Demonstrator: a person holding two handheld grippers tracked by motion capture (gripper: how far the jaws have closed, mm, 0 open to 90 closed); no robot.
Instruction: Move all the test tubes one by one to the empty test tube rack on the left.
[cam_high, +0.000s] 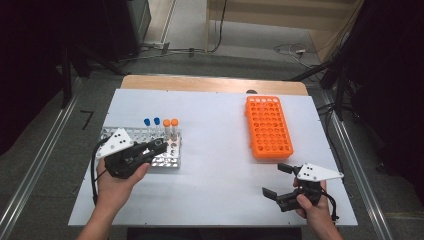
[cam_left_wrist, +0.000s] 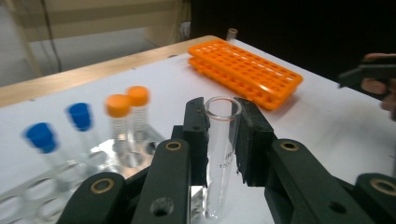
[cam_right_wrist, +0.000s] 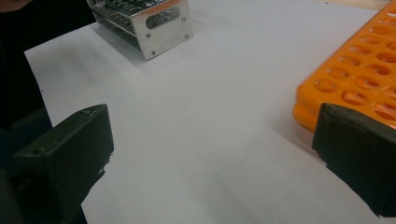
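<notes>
— Tongs on your left hand (cam_left_wrist: 223, 140): what have you got?
— You have them clamped on a clear, uncapped glass tube (cam_left_wrist: 218, 154), held upright just above the metal rack (cam_high: 167, 159) at the near left of the desk (cam_high: 215, 165)

— And your right tongs (cam_high: 278, 179)?
— Yours stand wide apart with nothing between them, near right, just this side of the orange rack (cam_high: 268, 127)

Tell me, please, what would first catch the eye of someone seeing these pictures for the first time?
Probably the bright orange rack, lying empty on the right of the white table. Next, the left gripper, shut on a clear uncapped glass tube beside the metal rack, where blue-capped tubes and orange-capped tubes stand. The right gripper hangs open near the orange rack.
</notes>
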